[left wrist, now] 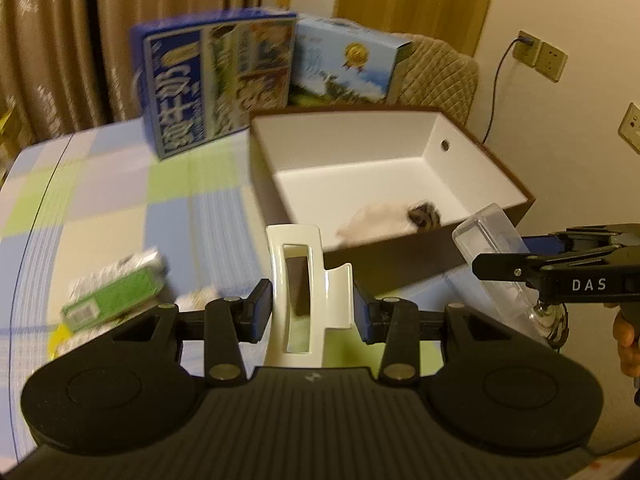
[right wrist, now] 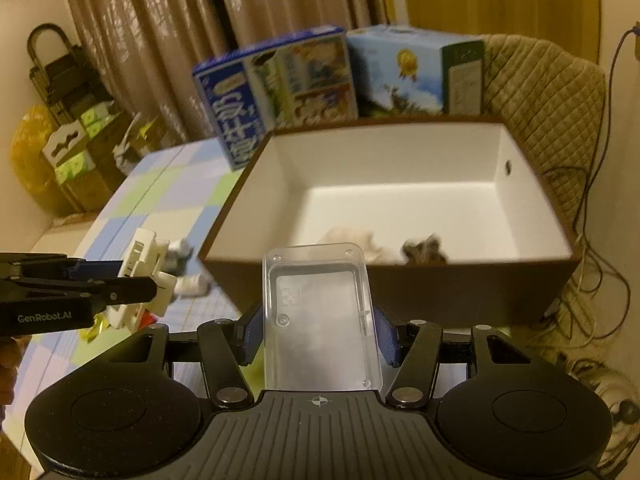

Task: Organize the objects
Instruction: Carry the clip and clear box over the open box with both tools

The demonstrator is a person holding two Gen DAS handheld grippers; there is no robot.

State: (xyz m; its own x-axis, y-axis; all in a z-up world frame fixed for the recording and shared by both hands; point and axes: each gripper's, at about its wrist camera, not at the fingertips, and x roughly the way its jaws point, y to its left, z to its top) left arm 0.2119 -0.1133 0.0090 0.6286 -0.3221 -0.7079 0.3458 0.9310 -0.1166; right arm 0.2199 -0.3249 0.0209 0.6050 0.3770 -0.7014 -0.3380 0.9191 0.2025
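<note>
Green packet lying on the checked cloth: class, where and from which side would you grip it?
The green packet lies flat and elongated on the tablecloth, left of the left gripper. Probably best taken from above, fingers across its narrow width near the middle. The picture is blurred, so its edges are uncertain.

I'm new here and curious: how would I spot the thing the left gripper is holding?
Find the big brown box with the white inside. Just before its near wall, the left gripper clamps a hair claw clip: glossy cream plastic with a slot, unlike the clear case beside it.

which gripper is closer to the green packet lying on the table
Left. The left gripper, holding a white hair clip, is just beside the green packet; the right gripper is over by the box.
</note>
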